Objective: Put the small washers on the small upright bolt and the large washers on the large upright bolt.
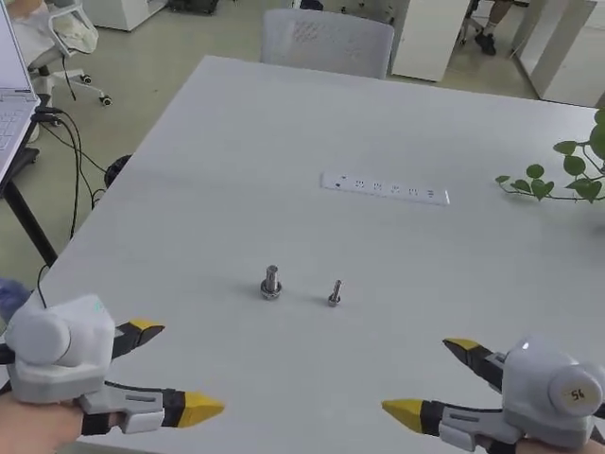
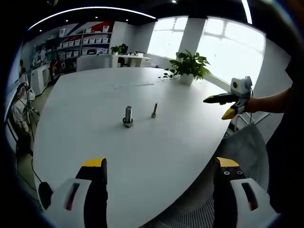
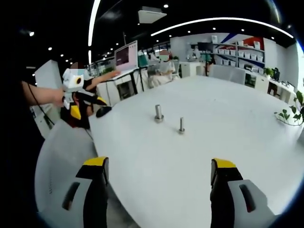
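Note:
Two bolts stand upright in the middle of the white table. The large bolt is on the left, with a wider metal ring at its foot. The small bolt stands just to its right. My left gripper is open at the near left edge, with nothing between its yellow tips. My right gripper is open at the near right edge, also holding nothing. The left gripper view has the large bolt, the small bolt and the right gripper off to the side. The right gripper view has both bolts and the left gripper.
A white power strip lies on the table beyond the bolts. A leafy plant reaches in from the right edge. A grey chair stands at the far side. A laptop desk with cables is to the left.

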The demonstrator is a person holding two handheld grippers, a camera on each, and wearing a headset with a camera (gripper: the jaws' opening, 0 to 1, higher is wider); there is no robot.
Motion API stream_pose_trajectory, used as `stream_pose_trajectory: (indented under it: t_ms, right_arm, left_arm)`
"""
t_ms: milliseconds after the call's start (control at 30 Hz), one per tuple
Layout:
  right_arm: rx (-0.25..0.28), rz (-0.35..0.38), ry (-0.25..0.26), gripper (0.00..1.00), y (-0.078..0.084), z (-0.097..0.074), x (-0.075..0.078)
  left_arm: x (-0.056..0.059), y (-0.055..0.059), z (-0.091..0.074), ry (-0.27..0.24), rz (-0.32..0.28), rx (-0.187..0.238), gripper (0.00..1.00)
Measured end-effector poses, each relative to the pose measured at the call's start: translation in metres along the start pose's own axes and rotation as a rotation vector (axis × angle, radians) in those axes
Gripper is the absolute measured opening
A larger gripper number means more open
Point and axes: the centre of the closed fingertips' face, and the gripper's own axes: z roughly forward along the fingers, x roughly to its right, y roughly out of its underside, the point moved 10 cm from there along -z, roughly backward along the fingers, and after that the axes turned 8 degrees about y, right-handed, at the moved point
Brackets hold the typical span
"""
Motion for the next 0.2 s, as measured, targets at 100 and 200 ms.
stream_pose_trajectory:
  t_ms: [100, 200]
  right_arm:
    - [0.001, -0.011, -0.008, 0.9, -0.0007, 0.0, -0.0014]
    - [-0.004, -0.006, -0.026, 0.9, 0.0015, 0.0011, -0.0034]
  left_arm:
    - [0.0, 0.0038, -0.0004, 0.005, 0.001, -0.002, 0.95]
    - [0.0, 0.0086, -0.0006, 0.001, 0.007, -0.015, 0.95]
